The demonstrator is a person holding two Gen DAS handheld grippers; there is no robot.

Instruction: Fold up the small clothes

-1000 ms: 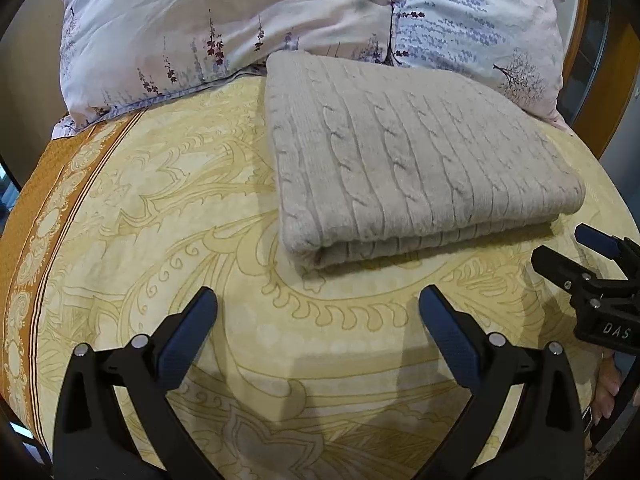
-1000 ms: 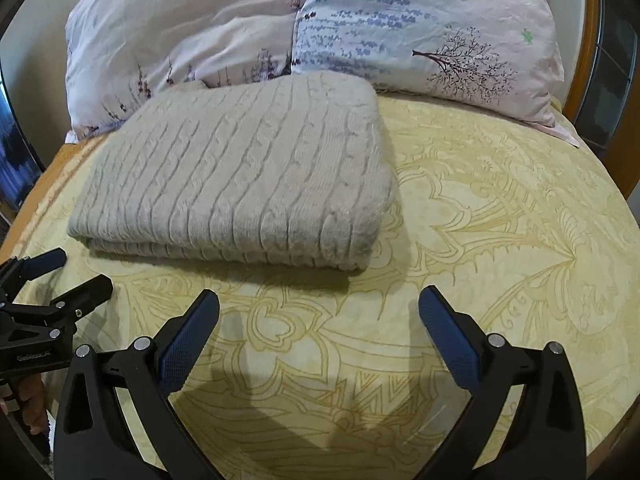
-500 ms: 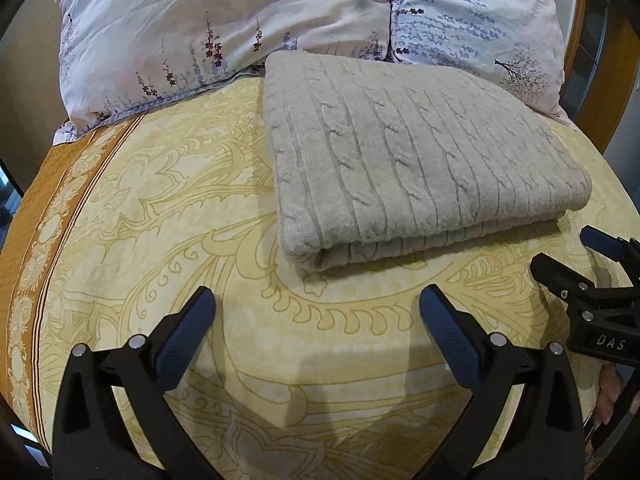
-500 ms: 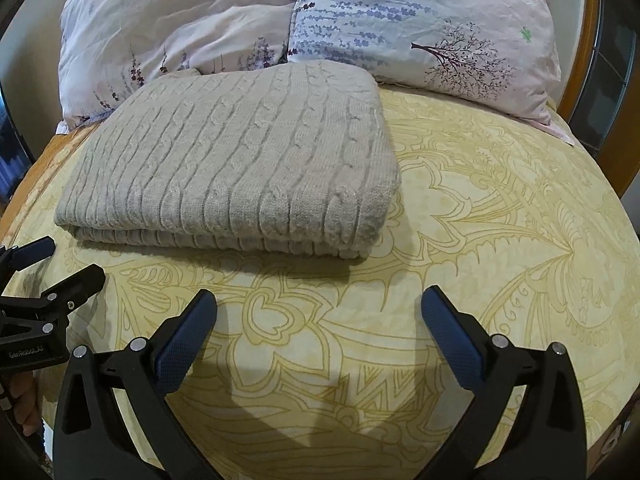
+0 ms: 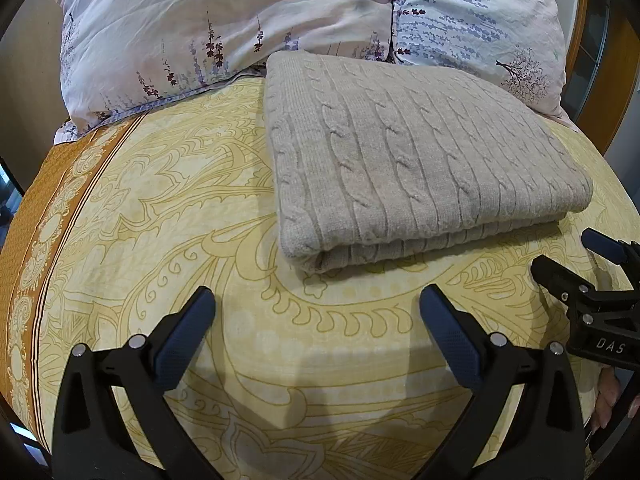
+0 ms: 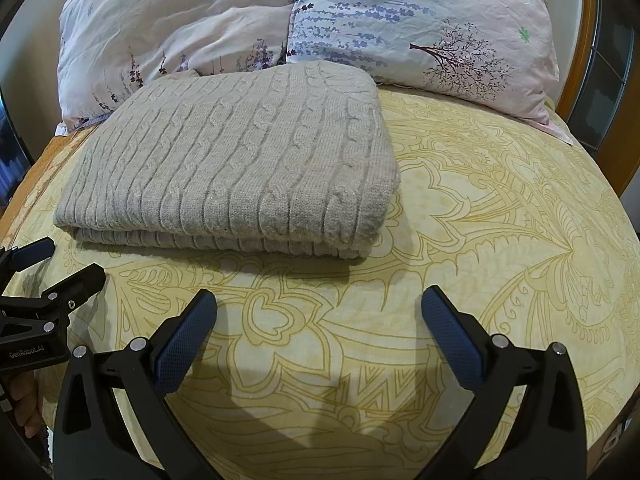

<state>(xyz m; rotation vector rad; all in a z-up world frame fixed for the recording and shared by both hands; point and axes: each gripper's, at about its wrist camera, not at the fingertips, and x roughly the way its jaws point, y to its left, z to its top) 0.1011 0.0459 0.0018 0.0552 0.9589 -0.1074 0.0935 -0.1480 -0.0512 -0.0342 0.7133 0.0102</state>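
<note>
A beige cable-knit sweater point(image 5: 408, 160) lies folded into a neat rectangle on the yellow patterned bedspread point(image 5: 180, 208), its far edge against the pillows. In the right wrist view the same sweater point(image 6: 240, 160) sits left of centre. My left gripper point(image 5: 316, 320) hovers open a short way in front of the sweater's near fold, holding nothing. My right gripper point(image 6: 318, 320) is also open and empty, just short of the sweater's near right corner. Each gripper shows at the edge of the other's view: the right gripper point(image 5: 576, 264), the left gripper point(image 6: 60, 268).
Two floral pillows point(image 5: 224, 32) point(image 6: 420, 28) stand behind the sweater at the head of the bed. An orange border band point(image 5: 36, 248) runs along the bedspread's left side. A wooden frame point(image 6: 576, 52) rises at the right. Fingers of a hand point(image 5: 608, 400) show at the right edge.
Both wrist views have tilted and drawn back slightly, so the sweater sits a little higher and farther in the frames. Both grippers stay open and the sweater has not moved.
</note>
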